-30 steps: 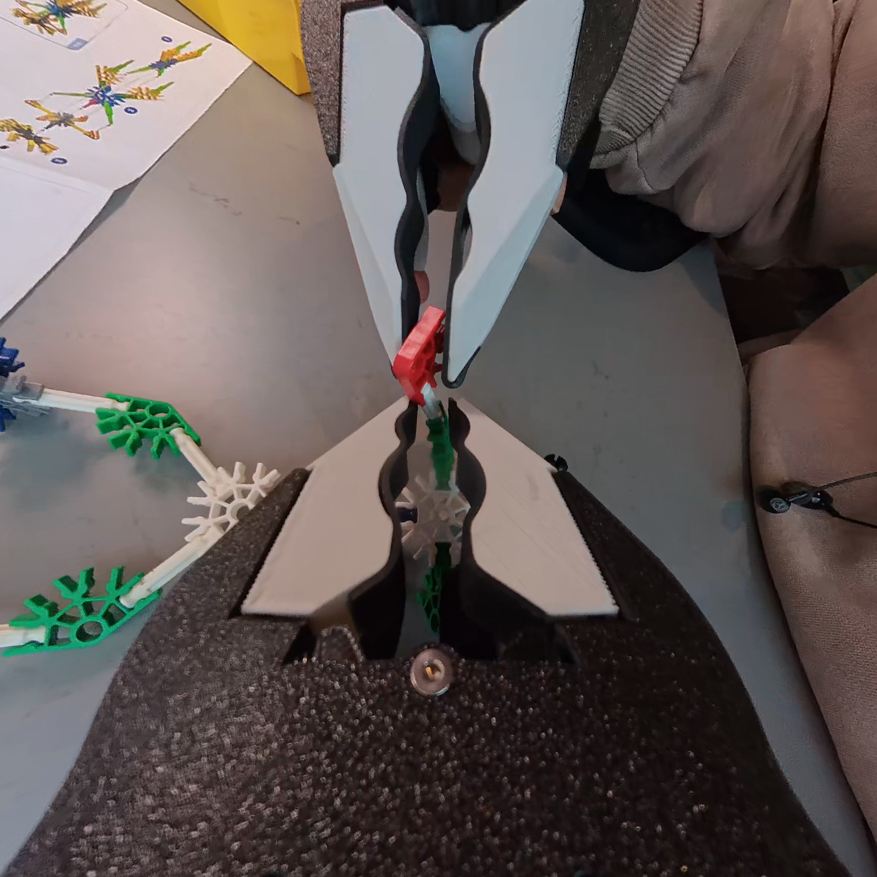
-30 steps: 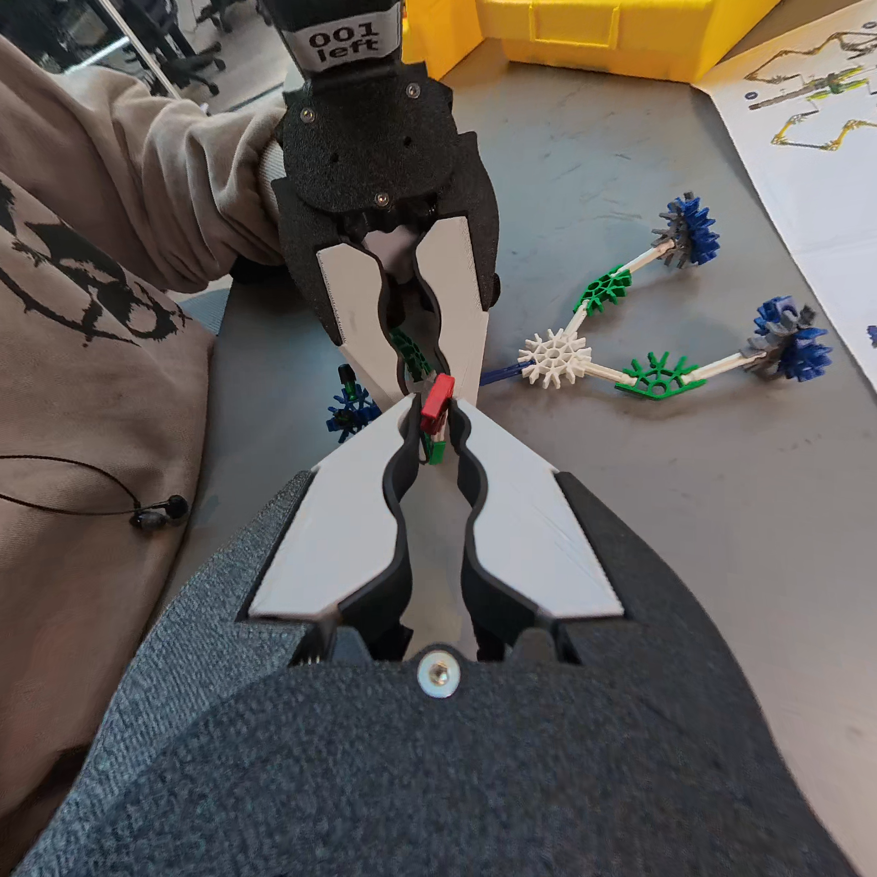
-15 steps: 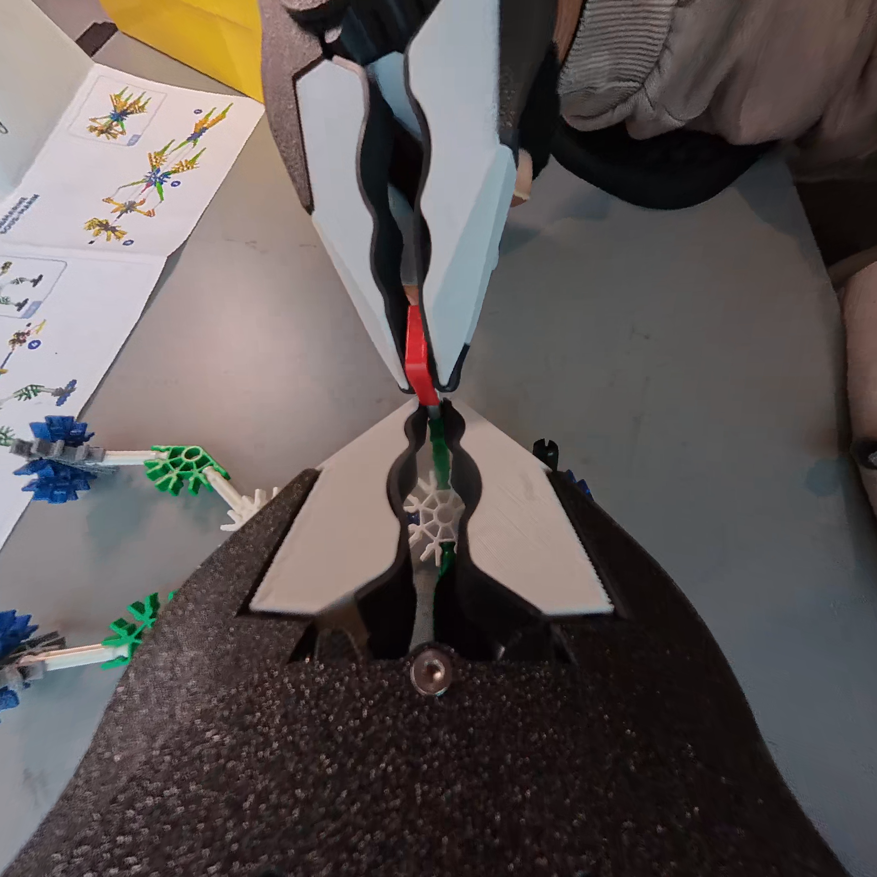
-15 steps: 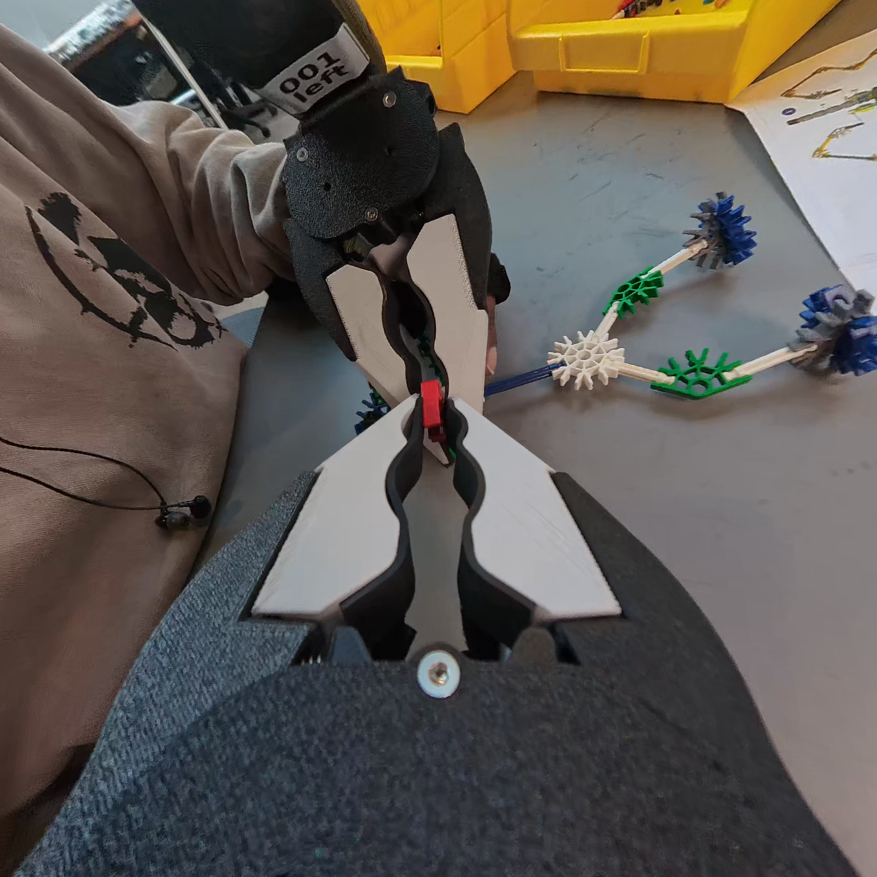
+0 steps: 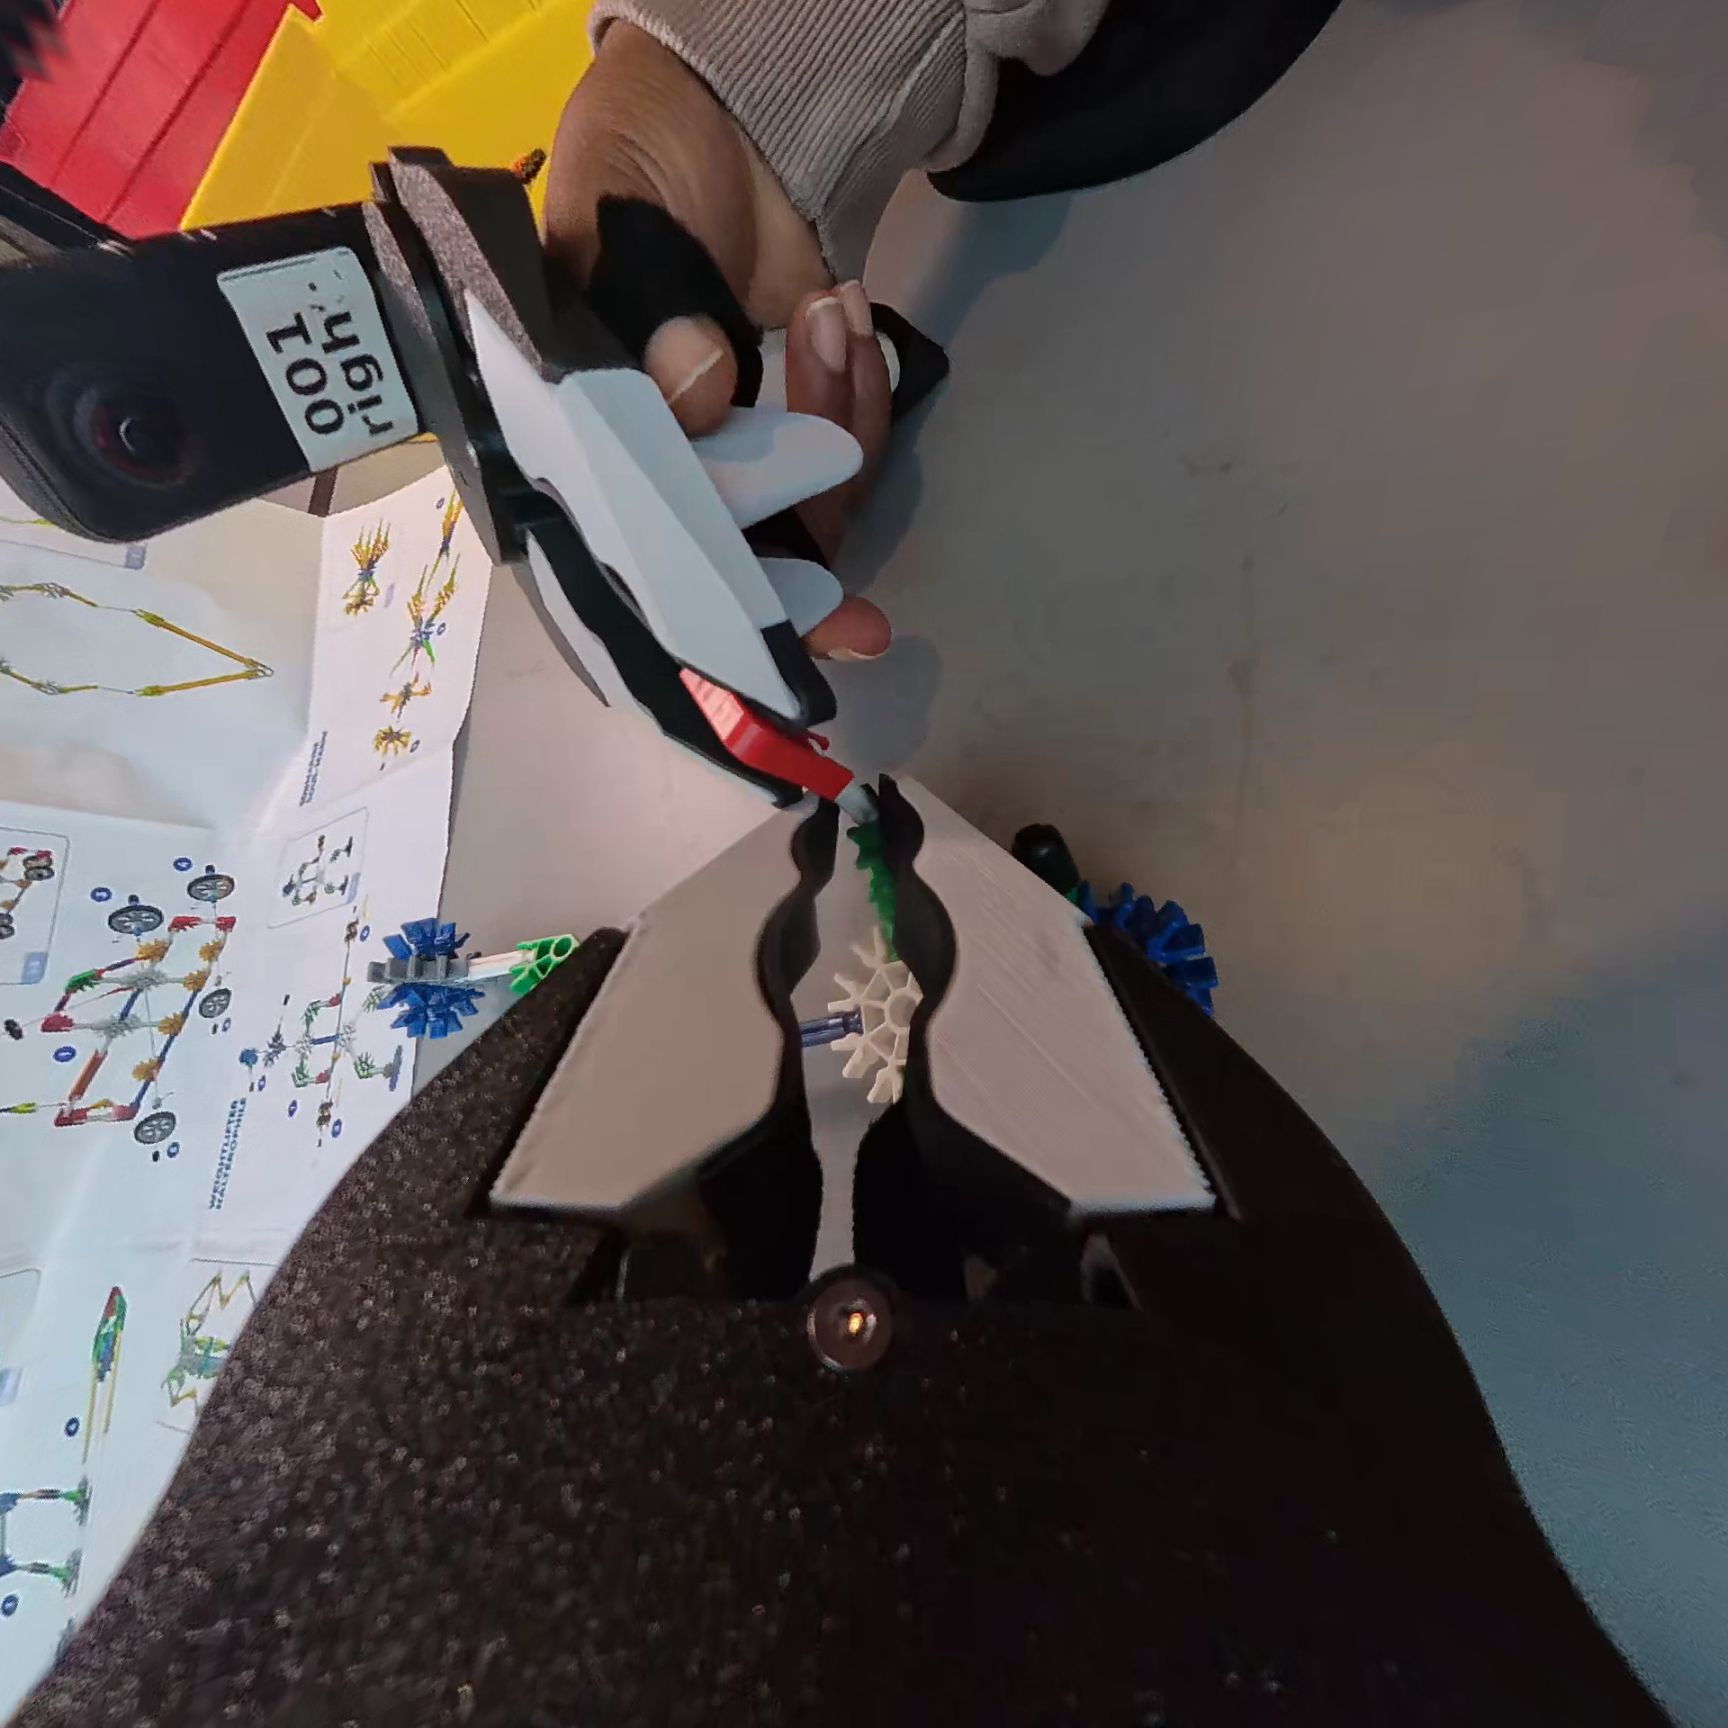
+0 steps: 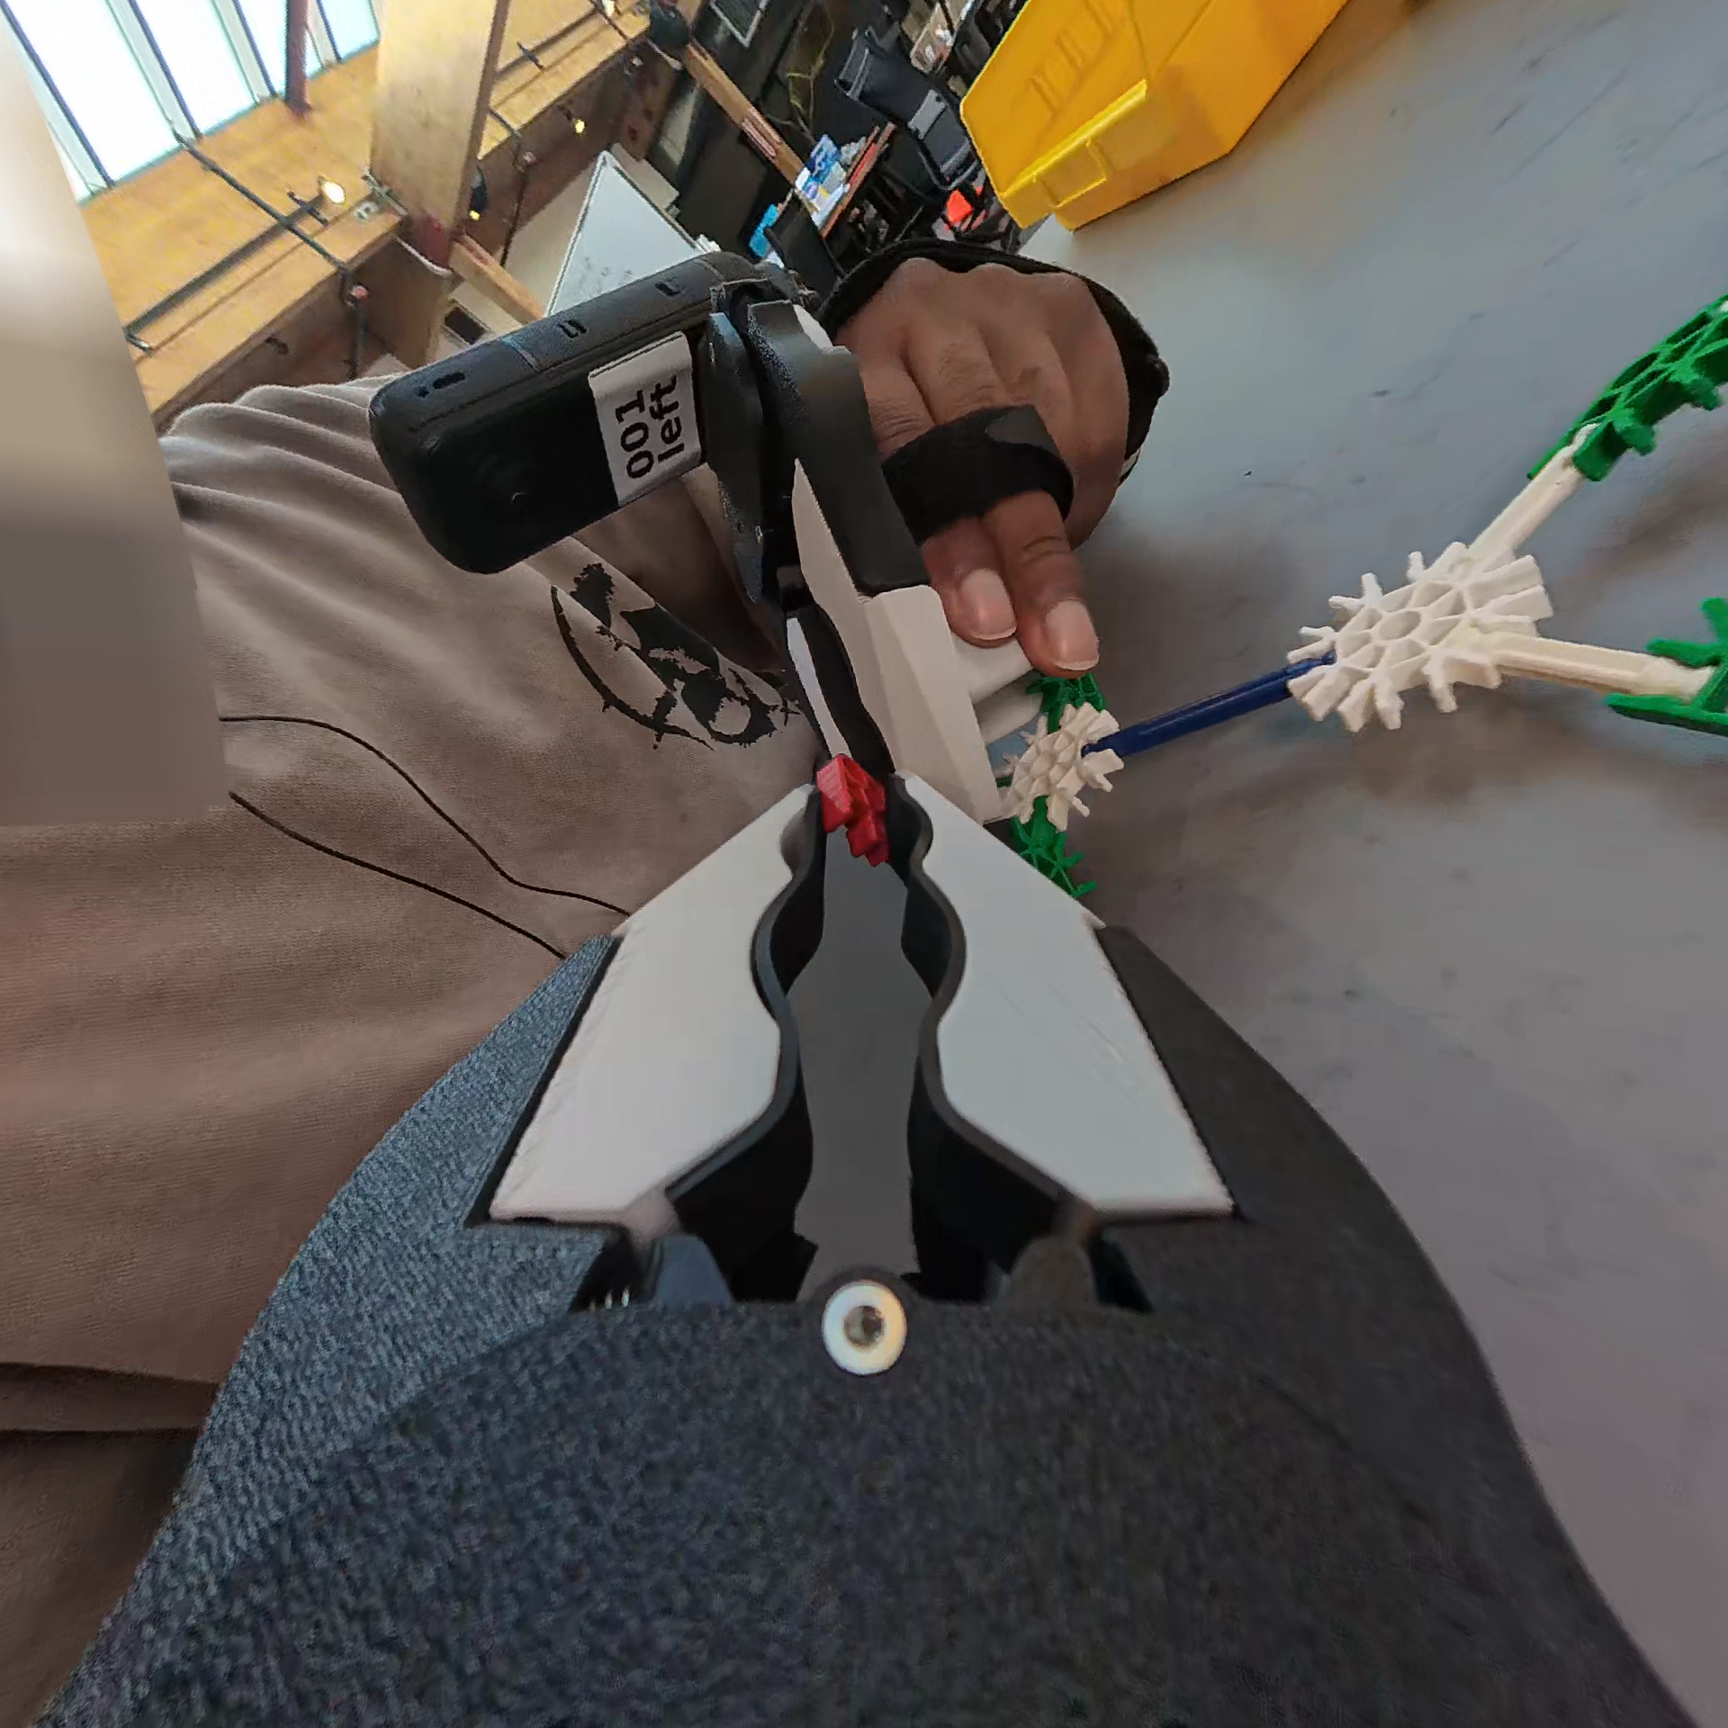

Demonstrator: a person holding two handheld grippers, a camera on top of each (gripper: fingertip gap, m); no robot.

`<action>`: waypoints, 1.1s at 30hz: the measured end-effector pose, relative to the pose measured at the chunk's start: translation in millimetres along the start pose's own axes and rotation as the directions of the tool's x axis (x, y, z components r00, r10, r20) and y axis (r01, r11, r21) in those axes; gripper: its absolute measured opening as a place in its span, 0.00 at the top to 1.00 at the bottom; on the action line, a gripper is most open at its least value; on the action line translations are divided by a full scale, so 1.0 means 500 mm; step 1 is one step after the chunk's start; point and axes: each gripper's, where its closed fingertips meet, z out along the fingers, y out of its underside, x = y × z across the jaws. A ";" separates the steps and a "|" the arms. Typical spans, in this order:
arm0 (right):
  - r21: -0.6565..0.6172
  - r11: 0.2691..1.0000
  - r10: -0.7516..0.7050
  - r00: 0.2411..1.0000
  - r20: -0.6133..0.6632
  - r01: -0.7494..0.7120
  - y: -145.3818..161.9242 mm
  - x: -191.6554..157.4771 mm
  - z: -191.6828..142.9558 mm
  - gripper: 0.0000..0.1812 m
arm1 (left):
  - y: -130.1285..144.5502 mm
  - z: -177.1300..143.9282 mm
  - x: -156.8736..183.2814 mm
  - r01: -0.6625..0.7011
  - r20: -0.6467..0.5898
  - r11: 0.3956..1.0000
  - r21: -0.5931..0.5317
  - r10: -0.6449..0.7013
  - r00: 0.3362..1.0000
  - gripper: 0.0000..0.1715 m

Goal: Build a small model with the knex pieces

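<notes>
Grey tabletop [image 5: 1309, 561] fills the scene, with a yellow bin [image 6: 1150, 103] at its far edge and a folded instruction sheet [image 5: 187, 935] spread to one side. Over it the two tongs meet tip to tip. The right gripper [image 6: 856, 804] is closed on a small red connector [image 6: 853, 812], pinched at the very tips of its white fingers. The left gripper [image 5: 865, 813] is closed narrowly on a green connector [image 5: 870, 856], part of a rod-and-connector model held up off the table. The red connector touches the grey rod end [image 5: 856, 799] sticking out of the left gripper's tips. Behind the green piece sits a white snowflake connector [image 5: 874, 1015], from which a dark blue rod [image 6: 1206, 697] runs to a second, larger white snowflake connector [image 6: 1421, 636] with green fan pieces [image 6: 1655, 393] beyond.
</notes>
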 end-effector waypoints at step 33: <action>0.090 0.988 -0.120 0.988 -0.097 0.128 -0.088 -0.023 -0.010 0.97 | -0.013 -0.014 0.024 0.078 -0.108 0.994 0.071 -0.070 0.992 0.94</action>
